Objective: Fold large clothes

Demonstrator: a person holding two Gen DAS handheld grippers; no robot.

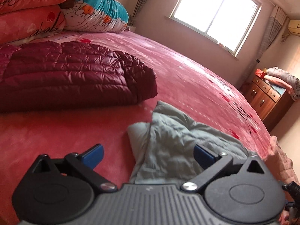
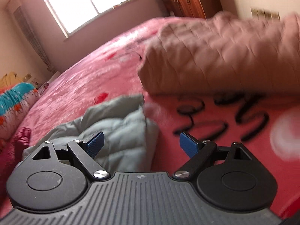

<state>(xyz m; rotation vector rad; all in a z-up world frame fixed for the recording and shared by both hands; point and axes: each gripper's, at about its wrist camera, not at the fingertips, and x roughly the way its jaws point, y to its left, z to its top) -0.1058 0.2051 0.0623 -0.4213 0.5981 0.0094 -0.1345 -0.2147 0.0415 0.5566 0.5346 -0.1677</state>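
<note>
A grey quilted garment point(image 1: 174, 140) lies crumpled on the pink bed sheet point(image 1: 187, 78), right in front of my left gripper point(image 1: 150, 154), which is open and empty above it. It also shows in the right wrist view point(image 2: 120, 129), to the left of my right gripper point(image 2: 141, 144), which is open and empty over the sheet. A folded dark red down jacket point(image 1: 75, 75) lies at the left of the bed. A folded beige-pink quilted garment point(image 2: 215, 56) lies at the right, blurred.
Pink and teal bedding point(image 1: 56, 9) is stacked at the bed's head. A wooden cabinet point(image 1: 266, 97) with bedding on top stands past the bed's far side, under the window wall. A person's hand point(image 1: 281, 161) shows at the right edge.
</note>
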